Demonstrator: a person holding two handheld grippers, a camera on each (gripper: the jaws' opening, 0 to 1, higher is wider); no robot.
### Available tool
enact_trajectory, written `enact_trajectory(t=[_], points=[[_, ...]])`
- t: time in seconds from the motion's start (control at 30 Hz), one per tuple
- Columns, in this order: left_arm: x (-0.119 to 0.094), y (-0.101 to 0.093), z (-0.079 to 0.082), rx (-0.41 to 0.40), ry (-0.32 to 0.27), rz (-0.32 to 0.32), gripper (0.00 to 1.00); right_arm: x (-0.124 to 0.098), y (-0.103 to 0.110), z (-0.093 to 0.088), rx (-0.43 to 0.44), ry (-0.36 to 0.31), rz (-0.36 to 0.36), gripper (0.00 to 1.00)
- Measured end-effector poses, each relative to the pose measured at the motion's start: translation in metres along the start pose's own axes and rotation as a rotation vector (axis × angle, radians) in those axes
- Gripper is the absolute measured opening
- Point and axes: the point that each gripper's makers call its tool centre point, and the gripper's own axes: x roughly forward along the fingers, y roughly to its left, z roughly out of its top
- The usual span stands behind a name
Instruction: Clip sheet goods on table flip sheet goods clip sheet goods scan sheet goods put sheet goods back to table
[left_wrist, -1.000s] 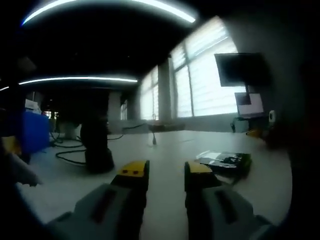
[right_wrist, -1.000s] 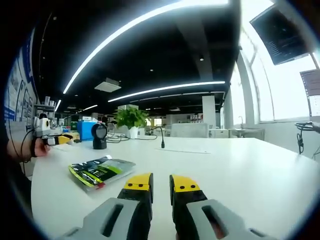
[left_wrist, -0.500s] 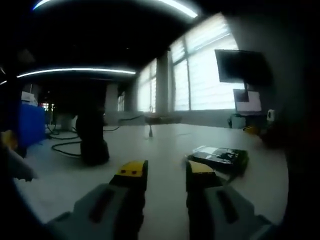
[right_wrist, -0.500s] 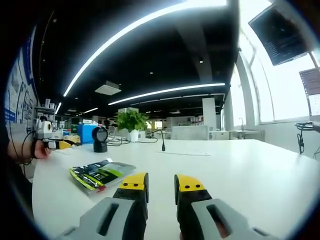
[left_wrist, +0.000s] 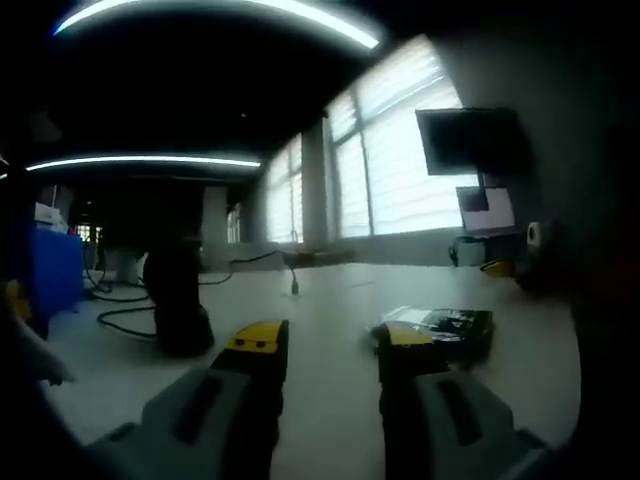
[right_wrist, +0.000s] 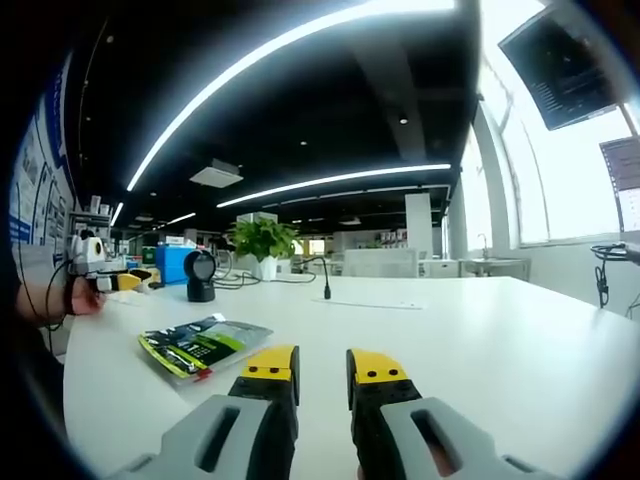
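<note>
We see the flat green-and-black sheet packet (right_wrist: 203, 345) lying on the white counter (right_wrist: 480, 340), ahead-left of our right claw (right_wrist: 322, 364), jaws apart, empty. Left claw (left_wrist: 331, 340) likewise apart; black scanner (right_wrist: 199, 274) stands beyond.

place: open-plan office | cues: strip lights (right_wrist: 300, 40), wall monitor (left_wrist: 470, 140), potted plant (right_wrist: 262, 238)
</note>
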Motion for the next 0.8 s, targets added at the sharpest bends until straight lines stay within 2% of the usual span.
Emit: enact_trajectory(t=[0.1, 0.2, 0.33, 0.37, 0.47, 0.6, 0.67, 0.73, 0.8], points=[[0.009, 0.005, 0.005, 0.021, -0.019, 0.038, 0.29, 0.000, 0.000, 0.000, -0.001, 0.002, -0.003, 0.15], [0.028, 0.000, 0.005, 0.056, -0.030, 0.025, 0.29, 0.000, -0.001, 0.001, 0.001, -0.003, -0.006, 0.14], [0.045, -0.005, -0.005, 0.064, 0.016, 0.006, 0.30, -0.001, -0.002, 0.001, 0.005, -0.004, -0.008, 0.14], [0.043, -0.006, -0.006, 0.064, 0.023, 0.002, 0.30, -0.001, -0.002, 0.001, 0.005, -0.004, -0.008, 0.14], [0.031, -0.001, -0.001, -0.010, 0.019, 0.020, 0.30, 0.000, -0.002, 0.000, 0.003, -0.003, -0.009, 0.14], [0.011, 0.002, 0.010, -0.005, 0.009, 0.028, 0.30, 0.000, -0.001, 0.000, -0.001, 0.001, -0.008, 0.14], [0.003, 0.002, 0.008, 0.009, 0.008, 0.033, 0.32, 0.000, -0.001, 0.000, -0.002, 0.001, -0.012, 0.14], [-0.003, 0.009, 0.001, 0.080, 0.031, 0.074, 0.36, 0.000, -0.002, 0.000, -0.002, -0.001, -0.014, 0.14], [-0.005, 0.012, -0.008, 0.053, 0.060, 0.083, 0.36, 0.000, -0.002, 0.001, -0.004, -0.002, -0.016, 0.14]])
